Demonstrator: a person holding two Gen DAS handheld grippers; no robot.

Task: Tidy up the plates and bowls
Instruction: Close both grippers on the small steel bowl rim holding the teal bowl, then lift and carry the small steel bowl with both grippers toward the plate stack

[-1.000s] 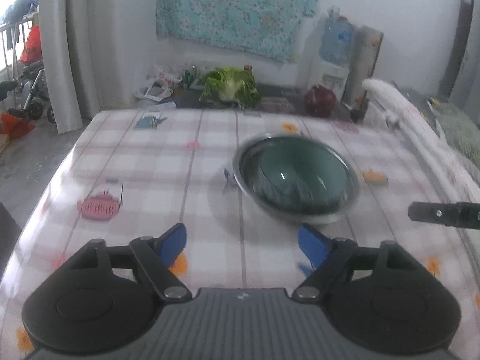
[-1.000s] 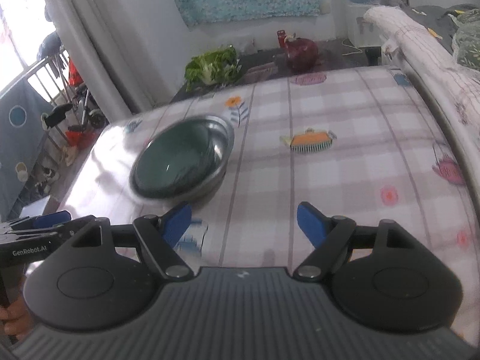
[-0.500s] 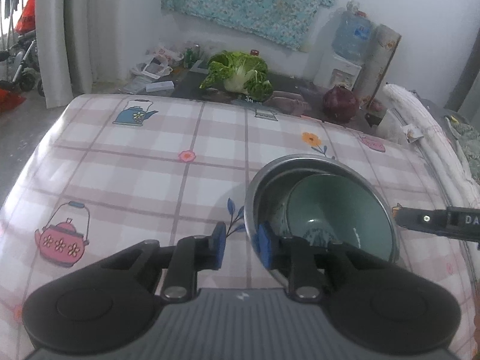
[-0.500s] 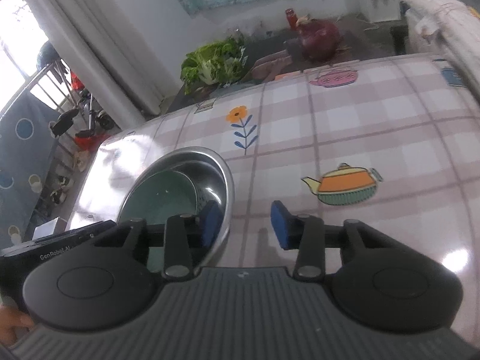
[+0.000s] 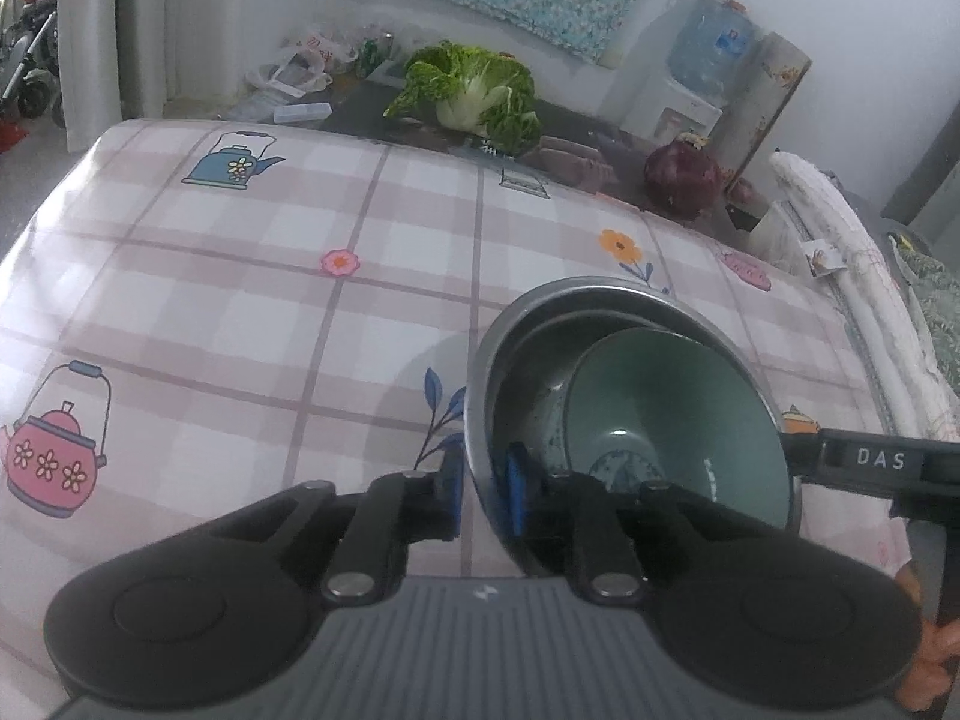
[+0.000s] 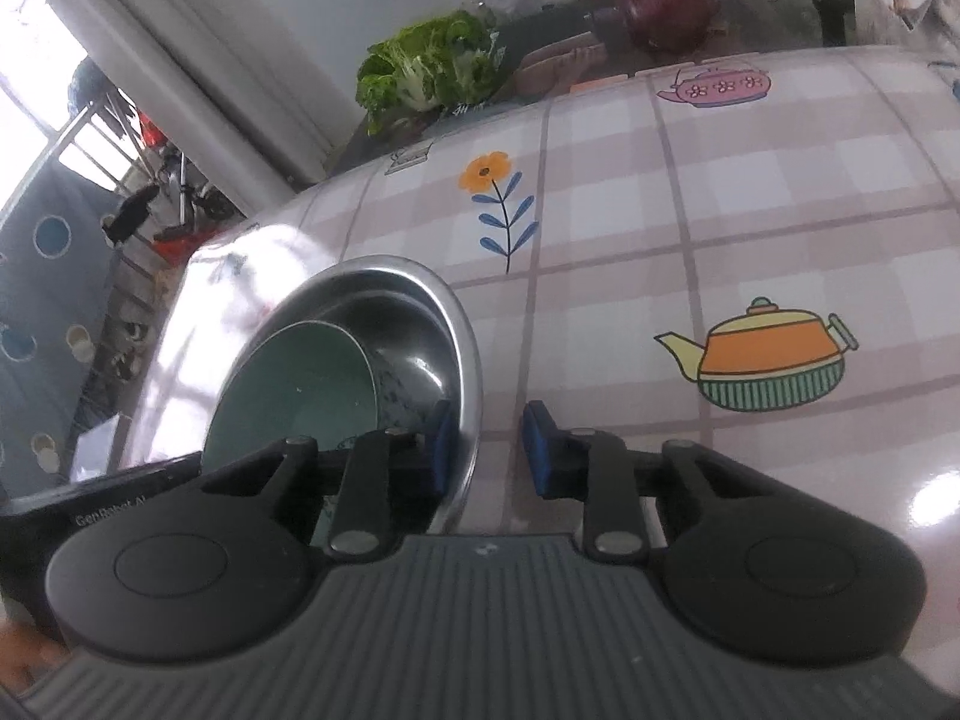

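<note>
A steel bowl [image 5: 600, 299] stands on the checked tablecloth [image 5: 240, 300], and a green bowl [image 5: 672, 402] leans tilted inside it. My left gripper [image 5: 485, 486] is shut on the steel bowl's left rim, one blue pad outside and one inside. In the right wrist view the steel bowl [image 6: 420, 276] with the green bowl [image 6: 294, 384] sits at lower left. My right gripper [image 6: 489, 450] straddles the opposite rim and its jaws are closing; the inner pad lies by the wall, while the outer pad stands a little apart. The right gripper's body [image 5: 870, 462] shows in the left wrist view.
Beyond the table's far edge lie a green cabbage [image 5: 474, 90] and a dark red round vegetable [image 5: 684, 180] on a low dark surface. A water dispenser [image 5: 708, 60] stands by the wall. A rolled white cloth [image 5: 852, 276] runs along the table's right side.
Both grippers came down to the steel bowl from opposite sides. Their jaws went from wide open to narrow: the left one closed on the rim, and the right one narrowed around it.
</note>
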